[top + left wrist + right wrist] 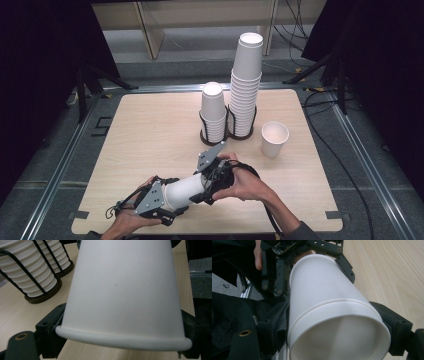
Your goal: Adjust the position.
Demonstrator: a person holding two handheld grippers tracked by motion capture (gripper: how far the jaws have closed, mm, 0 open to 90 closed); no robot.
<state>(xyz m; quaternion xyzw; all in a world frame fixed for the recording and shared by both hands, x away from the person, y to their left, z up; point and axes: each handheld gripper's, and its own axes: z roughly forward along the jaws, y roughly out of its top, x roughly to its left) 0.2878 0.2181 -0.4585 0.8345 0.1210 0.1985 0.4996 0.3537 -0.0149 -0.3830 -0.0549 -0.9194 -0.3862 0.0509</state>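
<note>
Near the table's (150,125) front edge, well short of the twin-ring cup holder (227,131) at mid-table, two nested paper cups (182,192) lie on their side in the air between both tools. At left, the left gripper (167,202) has its jaws closed onto the wall of the cups near one end; in the left gripper view a rolled rim (120,338) lies across the black jaws. Right of it, the right gripper (207,187) pinches the other end, its jaws closed on the wall; the right gripper view looks into an open mouth, with a second rim ridge (332,305) showing one cup seated in another. The step appears to be separating the pair; the next move probably calls for a straight pull apart along the cups' axis, with grip light enough not to crush the paper. Behind, the holder carries a short stack (213,112) and, to its right, a tall stack (246,85). A single upright cup (274,139) stands just right of the holder. Open tabletop lies to the left and between grippers and holder; the front edge is close beneath the hands.
</note>
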